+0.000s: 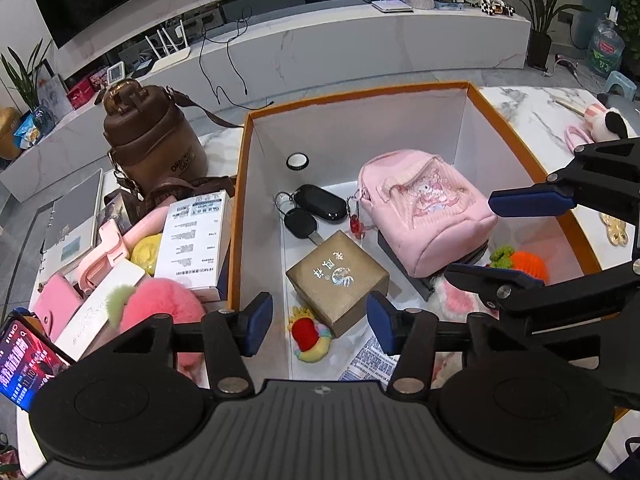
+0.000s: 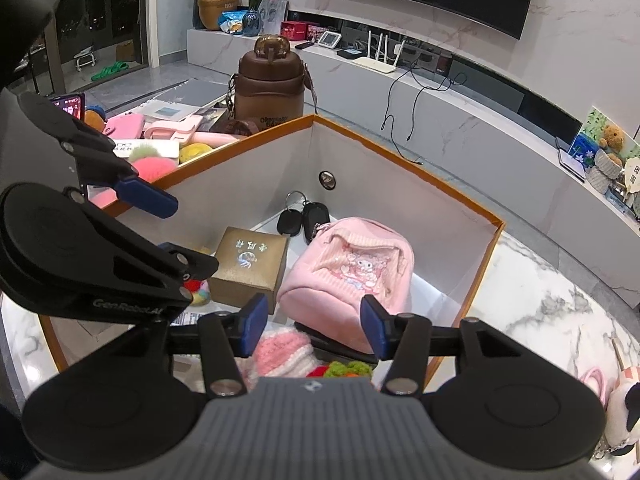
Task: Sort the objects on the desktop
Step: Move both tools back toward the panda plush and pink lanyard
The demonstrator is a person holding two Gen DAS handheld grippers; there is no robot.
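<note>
An orange-edged white box (image 1: 256, 152) (image 2: 472, 248) holds a pink mini backpack (image 1: 424, 216) (image 2: 352, 276), a gold gift box (image 1: 338, 280) (image 2: 250, 266), black car keys (image 1: 316, 208) (image 2: 304, 218), a red and rainbow knit toy (image 1: 310, 334), a knit carrot (image 1: 524, 264) and a pink knit piece (image 2: 280, 350). My left gripper (image 1: 316, 328) is open and empty above the box's near side, over the gold box. My right gripper (image 2: 314, 326) is open and empty above the backpack's near end. Each gripper shows in the other's view, the right (image 1: 492, 240) and the left (image 2: 176, 232).
Left of the box lie a brown bottle (image 1: 154, 140) (image 2: 268, 84), a white carton (image 1: 196, 240), a pink fluffy ball (image 1: 160, 308), pink cases, a notebook (image 1: 74, 220) and a phone (image 1: 28, 360). A panda plush (image 1: 608, 122) (image 2: 628, 408) lies on the marble table (image 2: 540, 320) at the right.
</note>
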